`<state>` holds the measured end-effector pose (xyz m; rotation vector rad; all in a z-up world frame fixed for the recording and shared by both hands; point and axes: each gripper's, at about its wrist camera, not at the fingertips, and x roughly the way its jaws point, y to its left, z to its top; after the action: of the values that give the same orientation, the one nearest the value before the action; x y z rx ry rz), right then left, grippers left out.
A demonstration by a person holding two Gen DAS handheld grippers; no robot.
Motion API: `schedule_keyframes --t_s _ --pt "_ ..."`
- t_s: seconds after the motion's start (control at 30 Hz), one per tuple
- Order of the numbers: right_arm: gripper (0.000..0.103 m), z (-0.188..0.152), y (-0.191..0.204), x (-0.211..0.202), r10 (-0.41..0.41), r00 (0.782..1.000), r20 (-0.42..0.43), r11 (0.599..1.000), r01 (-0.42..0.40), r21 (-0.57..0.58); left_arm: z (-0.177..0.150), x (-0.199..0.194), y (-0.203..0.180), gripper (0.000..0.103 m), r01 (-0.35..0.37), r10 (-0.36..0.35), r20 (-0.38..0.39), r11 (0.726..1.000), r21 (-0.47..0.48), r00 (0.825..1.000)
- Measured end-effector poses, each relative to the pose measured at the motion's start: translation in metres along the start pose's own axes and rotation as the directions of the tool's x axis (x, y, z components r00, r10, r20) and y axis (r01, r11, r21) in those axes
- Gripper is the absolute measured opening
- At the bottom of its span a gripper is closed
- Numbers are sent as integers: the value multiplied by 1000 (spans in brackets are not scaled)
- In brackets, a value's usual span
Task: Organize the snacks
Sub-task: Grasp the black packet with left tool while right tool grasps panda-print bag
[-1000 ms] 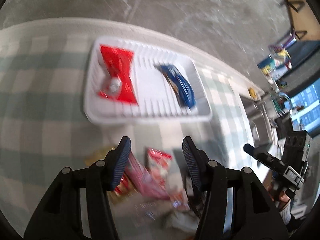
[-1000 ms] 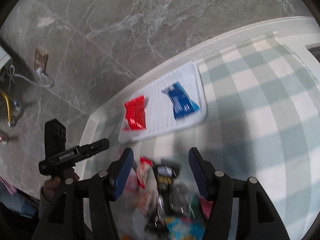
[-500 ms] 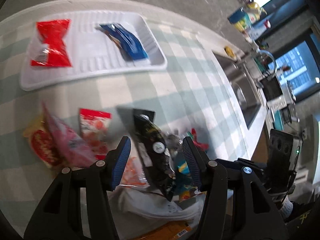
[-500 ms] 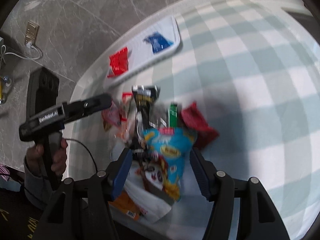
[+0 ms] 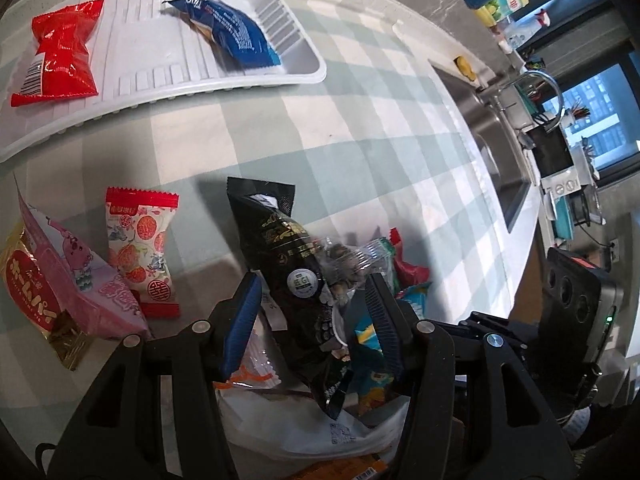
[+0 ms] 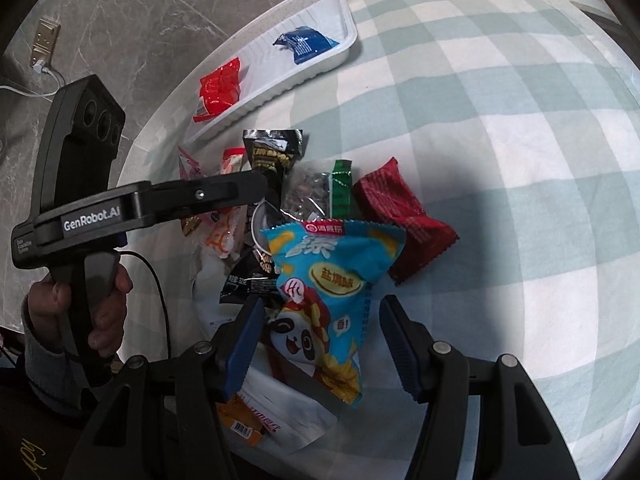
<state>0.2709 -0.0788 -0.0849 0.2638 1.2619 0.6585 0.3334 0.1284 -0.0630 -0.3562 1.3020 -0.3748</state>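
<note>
A heap of snack packets lies on the checked cloth in front of a white tray [image 5: 304, 76] [image 6: 348, 52]. The tray holds a red packet [image 5: 60, 52] [image 6: 220, 84] and a blue packet [image 5: 232, 36] [image 6: 306, 42]. My left gripper [image 5: 314, 316] is open over the heap, a long black packet [image 5: 288, 248] lying between its fingers, pads clear of it. In the right wrist view its fingertips [image 6: 256, 184] reach over the same black packet [image 6: 272, 156]. My right gripper [image 6: 322, 340] is open around a light blue panda packet [image 6: 328, 288], not pressing it.
Also in the heap are a pink packet [image 5: 80, 280], a red-and-white packet [image 5: 140, 248], a dark red packet [image 6: 404, 216], a clear nut packet [image 6: 320, 188] and a white bag [image 5: 288, 432]. A steel sink [image 5: 492, 152] is set in the counter on the right.
Both grippers have dropped from facing the tray down onto the heap. The black packet now sits between the left fingers and the panda packet between the right ones.
</note>
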Motion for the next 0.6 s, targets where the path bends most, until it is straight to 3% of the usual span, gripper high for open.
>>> schedule_keyframes --t_s 0.17,0.33,0.47,0.6 --pt "63 0 1 4 4 1000 -15 1000 -4 -2 -2 12 6 52 -18 18 -33 1000 -25 999" --pt "50 2 3 10 26 999 -22 1000 -26 1 -5 17 5 52 -26 26 -22 1000 -8 999" --pt "44 1 -3 9 76 997 -11 997 -76 34 -8 19 3 51 -12 13 -7 1000 17 1000" --pt "41 -2 -15 5 143 990 2 985 -142 99 -9 19 9 43 29 -29 3 1000 -8 1000"
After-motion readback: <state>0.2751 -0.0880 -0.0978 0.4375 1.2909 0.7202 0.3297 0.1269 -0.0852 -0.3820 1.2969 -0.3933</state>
